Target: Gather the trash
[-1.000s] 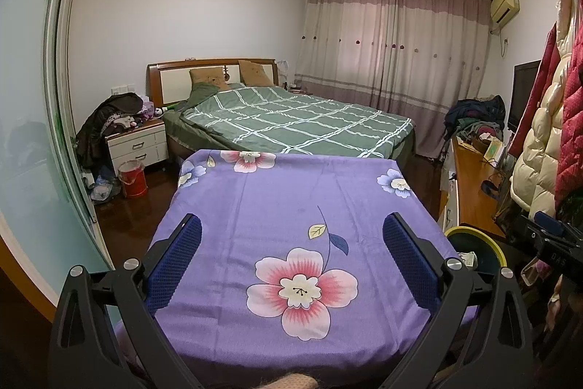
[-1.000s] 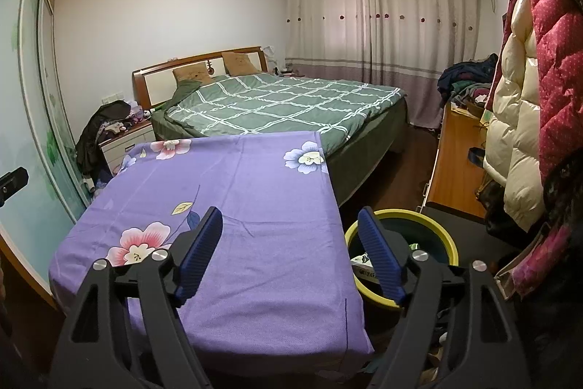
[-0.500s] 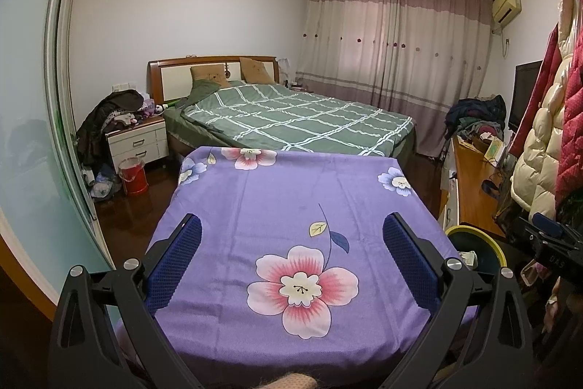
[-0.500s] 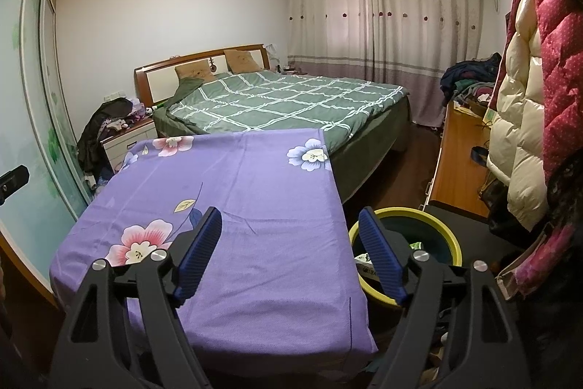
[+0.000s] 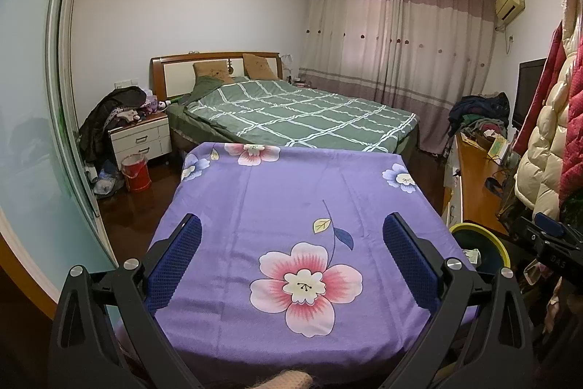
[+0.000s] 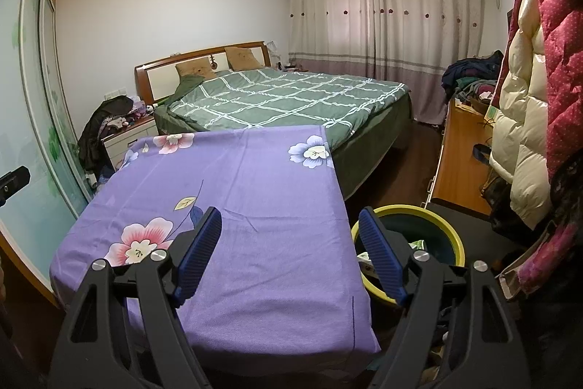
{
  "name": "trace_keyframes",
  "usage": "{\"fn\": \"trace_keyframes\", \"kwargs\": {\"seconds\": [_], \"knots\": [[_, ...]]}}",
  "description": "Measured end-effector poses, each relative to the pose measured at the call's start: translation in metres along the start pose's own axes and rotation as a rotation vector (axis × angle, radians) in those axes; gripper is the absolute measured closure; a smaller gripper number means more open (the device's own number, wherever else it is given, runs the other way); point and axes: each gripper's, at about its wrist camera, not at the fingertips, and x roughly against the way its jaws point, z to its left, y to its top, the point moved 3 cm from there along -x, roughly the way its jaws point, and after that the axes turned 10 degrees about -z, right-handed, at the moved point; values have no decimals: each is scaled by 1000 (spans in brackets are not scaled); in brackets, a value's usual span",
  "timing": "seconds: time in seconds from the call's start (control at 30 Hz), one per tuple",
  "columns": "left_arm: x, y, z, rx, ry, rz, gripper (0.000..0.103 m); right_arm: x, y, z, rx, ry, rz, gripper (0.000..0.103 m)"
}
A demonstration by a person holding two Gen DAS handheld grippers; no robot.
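Observation:
A table under a purple flowered cloth (image 5: 291, 199) fills the middle of both views (image 6: 237, 188); nothing lies on it. A yellow-rimmed bin (image 6: 442, 217) stands on the floor at the table's right, with some trash (image 6: 417, 245) inside; it also shows in the left wrist view (image 5: 481, 232). My left gripper (image 5: 291, 236) is open and empty above the cloth's near end. My right gripper (image 6: 289, 228) is open and empty over the table's right edge, its right finger over the bin.
A bed with a green checked cover (image 5: 302, 115) lies beyond the table. A nightstand piled with clothes (image 5: 140, 137) and a red bucket (image 5: 136, 172) stand at the left. A wooden desk (image 6: 459, 163) and hanging coats (image 6: 528, 97) line the right side.
Both views have shifted only slightly; the grippers stay open and empty over the table.

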Motion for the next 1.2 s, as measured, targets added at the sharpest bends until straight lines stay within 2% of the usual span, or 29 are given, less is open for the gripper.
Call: {"fn": "trace_keyframes", "kwargs": {"seconds": [1.2], "knots": [[-9,-11,-1,-4,-8,22,5,-4,-5,5,2,6,12,29]]}}
